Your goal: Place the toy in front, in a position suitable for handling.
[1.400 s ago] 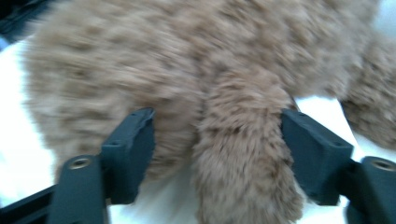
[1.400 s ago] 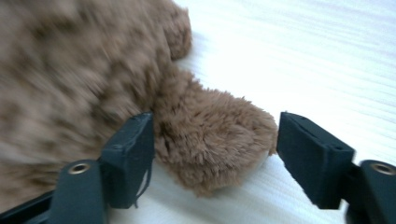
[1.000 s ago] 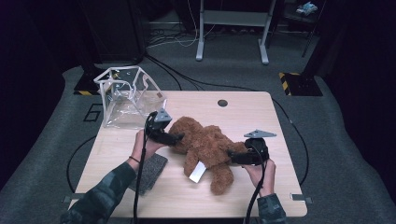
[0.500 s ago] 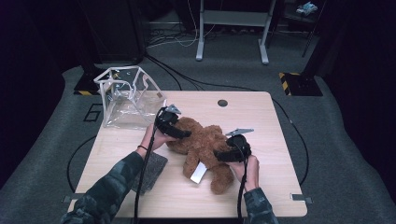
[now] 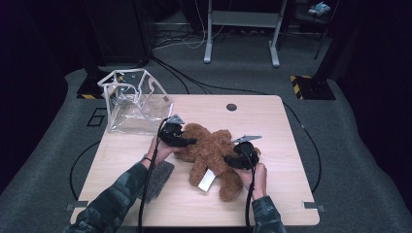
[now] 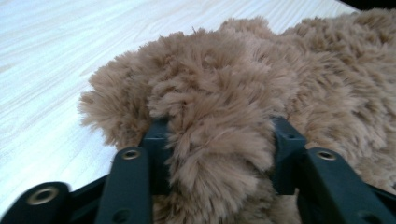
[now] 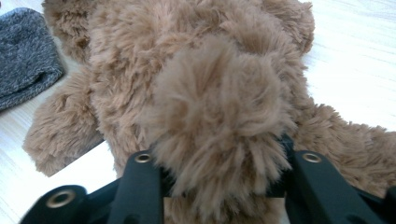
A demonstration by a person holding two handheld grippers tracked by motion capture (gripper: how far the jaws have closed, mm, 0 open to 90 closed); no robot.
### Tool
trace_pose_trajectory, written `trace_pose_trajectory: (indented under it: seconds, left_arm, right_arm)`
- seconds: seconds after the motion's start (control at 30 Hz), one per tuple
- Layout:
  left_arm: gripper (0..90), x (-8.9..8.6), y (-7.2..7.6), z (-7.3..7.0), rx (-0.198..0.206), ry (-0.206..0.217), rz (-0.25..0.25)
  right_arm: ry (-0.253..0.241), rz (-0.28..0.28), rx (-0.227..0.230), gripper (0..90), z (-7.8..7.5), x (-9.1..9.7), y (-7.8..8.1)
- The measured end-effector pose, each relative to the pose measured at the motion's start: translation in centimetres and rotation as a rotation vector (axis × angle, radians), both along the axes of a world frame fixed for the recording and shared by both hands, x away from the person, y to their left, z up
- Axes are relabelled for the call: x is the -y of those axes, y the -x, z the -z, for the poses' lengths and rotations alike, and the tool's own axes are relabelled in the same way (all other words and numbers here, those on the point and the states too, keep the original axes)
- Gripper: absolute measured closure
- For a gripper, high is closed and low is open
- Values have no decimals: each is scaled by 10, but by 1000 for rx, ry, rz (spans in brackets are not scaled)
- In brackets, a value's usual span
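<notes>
Teddy bear (image 5: 211,153), soft and light, compresses easily; left gripper (image 5: 182,141) and right gripper (image 5: 232,161), jaws just closing, pinch its plush limbs.

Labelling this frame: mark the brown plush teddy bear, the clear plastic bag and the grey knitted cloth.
brown plush teddy bear (image 5: 210,145), high view, on its furry middle.
clear plastic bag (image 5: 138,110), high view, on its transparent front wall.
grey knitted cloth (image 7: 25,51), right gripper view, on its knitted surface.

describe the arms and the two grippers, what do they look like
Both grippers are black with two chunky jaws, small metal-ringed holes in them. Left gripper and right gripper each carry a grey three-cornered plate and trail a black cable. The sleeves are dark camouflage.
</notes>
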State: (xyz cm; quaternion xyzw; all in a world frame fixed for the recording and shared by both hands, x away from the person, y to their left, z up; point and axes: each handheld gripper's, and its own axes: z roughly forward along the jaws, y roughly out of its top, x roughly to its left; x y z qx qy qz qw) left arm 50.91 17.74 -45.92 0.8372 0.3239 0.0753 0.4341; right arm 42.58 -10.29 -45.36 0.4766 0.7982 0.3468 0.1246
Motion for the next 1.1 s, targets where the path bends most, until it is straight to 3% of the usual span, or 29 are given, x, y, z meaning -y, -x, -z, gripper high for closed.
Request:
trace_pose_trajectory:
  seconds: [0.27, 0.67, 1.1]
  left_arm:
    - [654, 1, 12, -5, 85, 24, -23]
    - [691, -3, 23, -17, 111, 54, -60]
    - [696, -10, 36, -38, 135, 103, -131]
  right_arm:
    - [-16, 16, 42, 694, -2, 2, 6]
    - [-30, 14, 93, 712, -14, 5, 10]
    - [39, -27, 144, 713, -48, 0, 2]
